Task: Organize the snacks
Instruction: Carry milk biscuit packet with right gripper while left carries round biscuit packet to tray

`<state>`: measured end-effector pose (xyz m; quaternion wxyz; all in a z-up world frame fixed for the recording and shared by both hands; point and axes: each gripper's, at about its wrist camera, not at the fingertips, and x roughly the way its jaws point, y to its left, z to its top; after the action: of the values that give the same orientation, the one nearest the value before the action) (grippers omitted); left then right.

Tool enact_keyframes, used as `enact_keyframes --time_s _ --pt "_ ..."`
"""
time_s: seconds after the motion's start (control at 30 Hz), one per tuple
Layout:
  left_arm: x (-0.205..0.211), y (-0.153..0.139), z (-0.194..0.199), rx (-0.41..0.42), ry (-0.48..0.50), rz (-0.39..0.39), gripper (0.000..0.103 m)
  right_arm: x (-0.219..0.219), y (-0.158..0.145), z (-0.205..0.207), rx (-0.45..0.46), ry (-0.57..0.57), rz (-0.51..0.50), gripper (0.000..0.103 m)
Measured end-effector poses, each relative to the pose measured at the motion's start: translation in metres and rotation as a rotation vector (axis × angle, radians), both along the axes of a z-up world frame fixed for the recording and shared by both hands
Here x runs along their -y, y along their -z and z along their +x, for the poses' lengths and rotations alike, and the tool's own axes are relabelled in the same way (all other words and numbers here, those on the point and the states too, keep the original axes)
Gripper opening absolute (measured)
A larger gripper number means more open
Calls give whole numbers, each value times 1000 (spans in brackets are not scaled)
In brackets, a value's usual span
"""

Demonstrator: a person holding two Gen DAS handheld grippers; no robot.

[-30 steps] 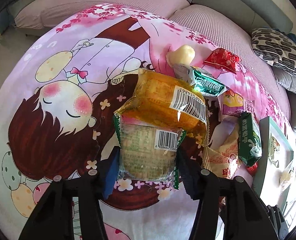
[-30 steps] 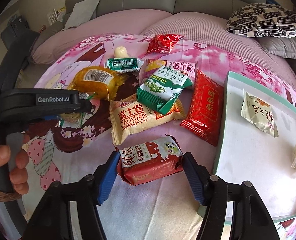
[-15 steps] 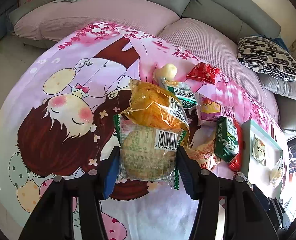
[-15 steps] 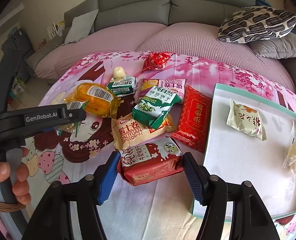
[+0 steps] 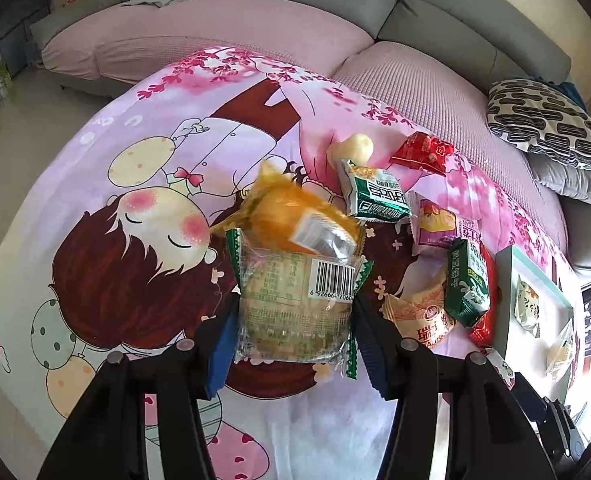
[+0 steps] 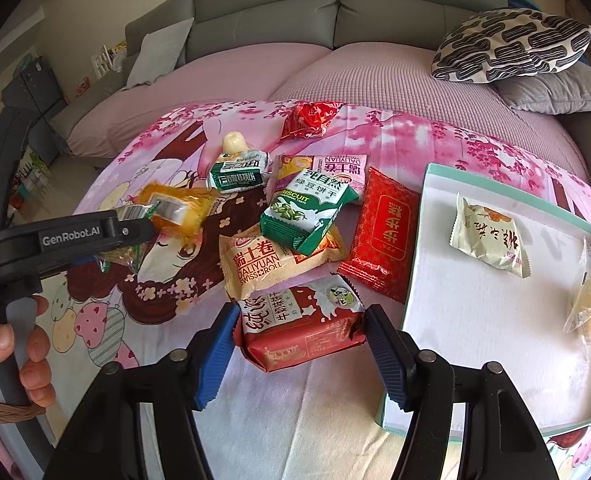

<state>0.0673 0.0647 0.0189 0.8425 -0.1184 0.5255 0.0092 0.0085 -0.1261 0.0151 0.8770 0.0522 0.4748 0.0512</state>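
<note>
Snacks: two packets gripped, tray at 3 o'clock

Snacks lie scattered on a cartoon blanket [image 6: 183, 288] spread over a sofa. Left gripper [image 5: 291, 320] is closed on a clear pastry pack [image 5: 295, 304], barcode side up, pads on its two long edges; an orange pack [image 5: 291, 220] sits just beyond at 12 o'clock, blurred. Right gripper [image 6: 299, 344] is clamped across a red pack [image 6: 299, 324], Chinese print, not legible to me. Both look lifted for carrying, probably to the tray [image 6: 427, 184], where two packets already rest.

Readable: "DALIYUAN SWISS ROLL" on the beige pack [image 6: 263, 264] at 11 o'clock of the red pack; "BISCUIT" on the green pack [image 6: 307, 208]; "GenRobot.AI" on the left gripper's side. Red flat pack [image 6: 383, 236] lies beside the tray.
</note>
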Motion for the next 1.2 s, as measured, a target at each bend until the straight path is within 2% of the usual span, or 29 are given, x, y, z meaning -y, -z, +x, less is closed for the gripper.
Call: enact_keyframes --time_s 0.43,0.67,0.9,1.2 --pt "6 -8 -2 24 21 -13 57 4 1 1 -7 20 1 67" --pt "18 -12 -1 37 48 -9 57 22 -3 0 1 80 10 67" --pt "49 -18 -1 56 132 2 57 67 -7 -4 0 213 33 67" --pt "105 -22 -7 74 274 22 57 141 -4 -23 -35 459 4 67"
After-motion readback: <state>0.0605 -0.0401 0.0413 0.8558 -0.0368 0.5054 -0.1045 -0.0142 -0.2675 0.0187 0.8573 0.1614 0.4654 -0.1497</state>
